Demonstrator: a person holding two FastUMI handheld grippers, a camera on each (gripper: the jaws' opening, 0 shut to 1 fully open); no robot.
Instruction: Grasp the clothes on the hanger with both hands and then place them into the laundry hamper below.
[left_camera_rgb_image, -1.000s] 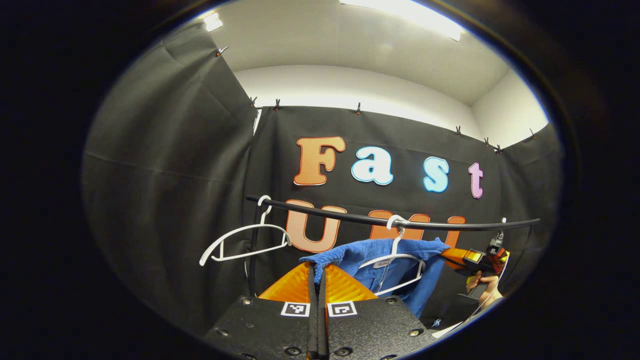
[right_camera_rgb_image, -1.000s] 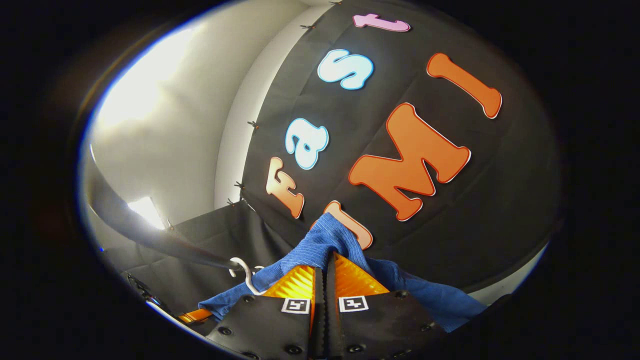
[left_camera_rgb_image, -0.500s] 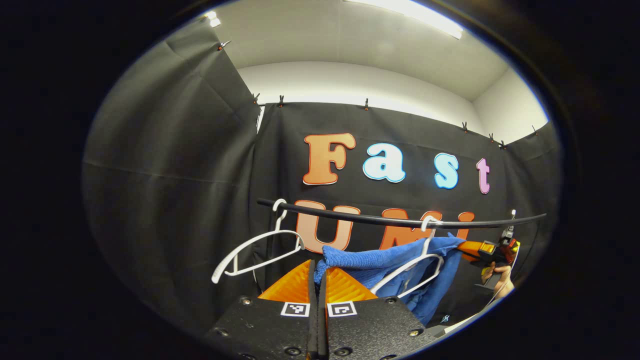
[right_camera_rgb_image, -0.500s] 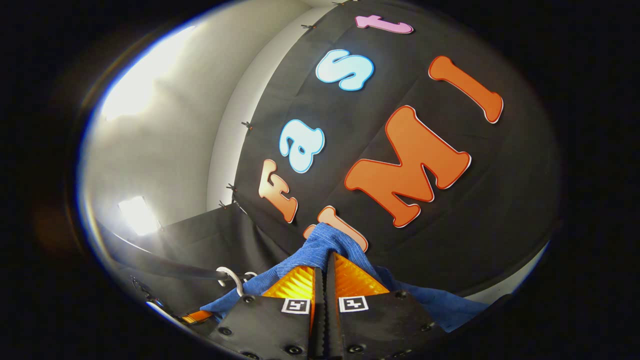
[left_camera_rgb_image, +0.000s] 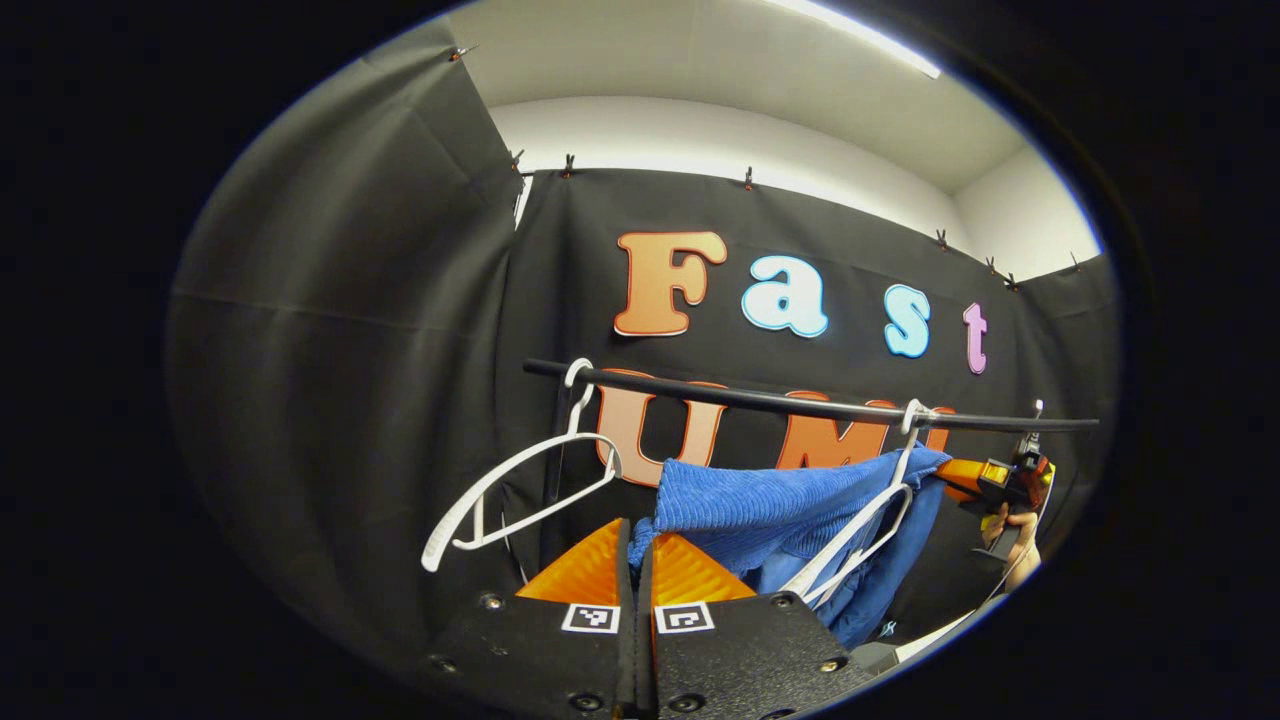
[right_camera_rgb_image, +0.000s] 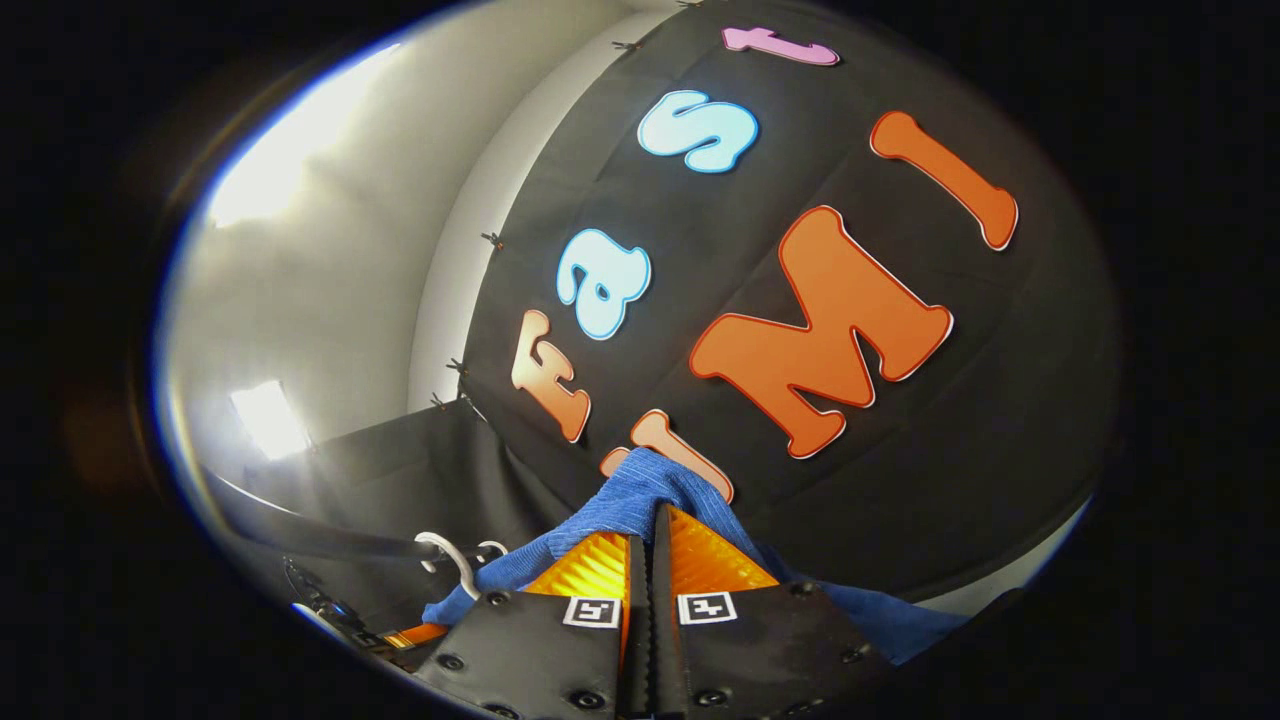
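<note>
A blue garment (left_camera_rgb_image: 770, 505) is stretched below the black rail (left_camera_rgb_image: 800, 403), half pulled off its white hanger (left_camera_rgb_image: 862, 525), which hangs tilted from the rail. My left gripper (left_camera_rgb_image: 637, 530) is shut on the garment's left corner at the bottom of the left gripper view. Farther right in that view, the right gripper (left_camera_rgb_image: 985, 482) pinches the other corner, with a hand (left_camera_rgb_image: 1012, 545) under it. In the right gripper view, my right gripper (right_camera_rgb_image: 650, 520) is shut on a bunch of the blue garment (right_camera_rgb_image: 640, 495), and the hanger's hook (right_camera_rgb_image: 450, 558) shows at lower left.
A second white hanger (left_camera_rgb_image: 520, 480), bare, hangs at the left end of the rail. Black cloth walls close the booth behind and to the left. A white edge (left_camera_rgb_image: 930, 635) shows low at the right.
The garment has slid further off its hanger and spread wider between the grippers. The hanger has tipped and shifted right along the rail. Both grippers stay shut.
</note>
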